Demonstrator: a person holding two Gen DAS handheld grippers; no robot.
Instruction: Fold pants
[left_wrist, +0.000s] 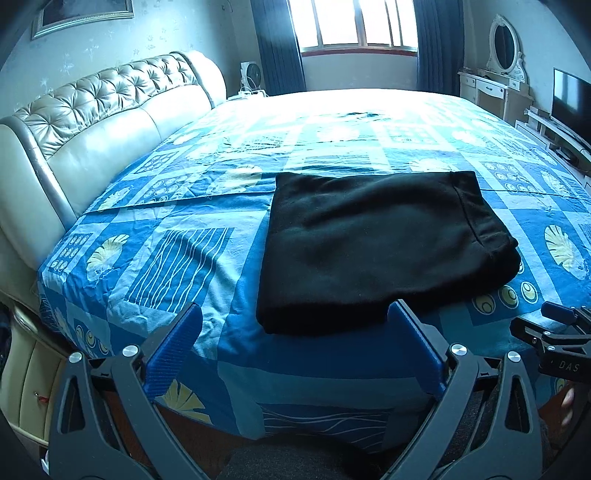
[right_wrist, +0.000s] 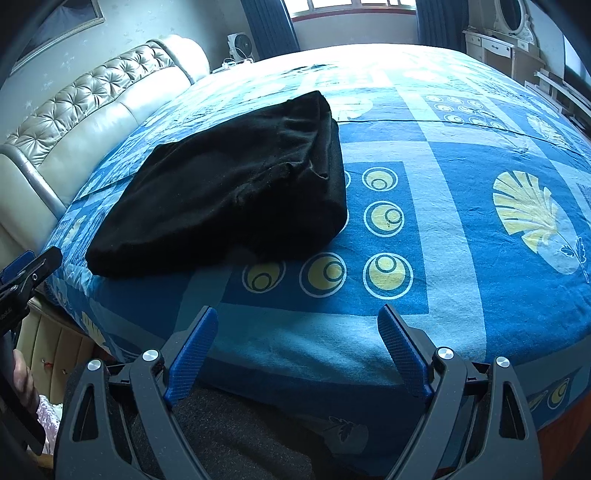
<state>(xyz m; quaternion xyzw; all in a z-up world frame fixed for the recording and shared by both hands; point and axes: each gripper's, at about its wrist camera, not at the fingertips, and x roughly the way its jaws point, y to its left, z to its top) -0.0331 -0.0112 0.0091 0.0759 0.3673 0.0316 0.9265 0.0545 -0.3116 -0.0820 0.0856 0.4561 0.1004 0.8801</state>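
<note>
Nearest to me, my left gripper (left_wrist: 295, 317) hangs over the near edge of the bed, its two blue fingers spread wide with nothing between them. My right gripper (right_wrist: 297, 321) is beside it, likewise spread apart and empty. In the left view the side of the right tool shows at the far right, and the letters "DAS" can be read on its black body; I can make out no other writing anywhere.

Just beyond my left fingertips lie the black pants (left_wrist: 380, 243), folded into a thick rectangular bundle on the blue patterned bedsheet (left_wrist: 177, 258), close to the near edge of the bed. From the right view the pants (right_wrist: 229, 199) sit ahead and to the left, their layered edges stacked on the right side.

The fold looks finished, I judge. The risk now is undoing it: a finger catching the near edge could drag the top layer or slide the stack, and a pinch on one layer only would let the bundle fall open.

Farther off are a padded cream headboard (left_wrist: 92, 122), then a bright window (left_wrist: 354, 26) with dark curtains, a dressing table with an oval mirror (left_wrist: 504, 46), and a dark television (left_wrist: 570, 98).
</note>
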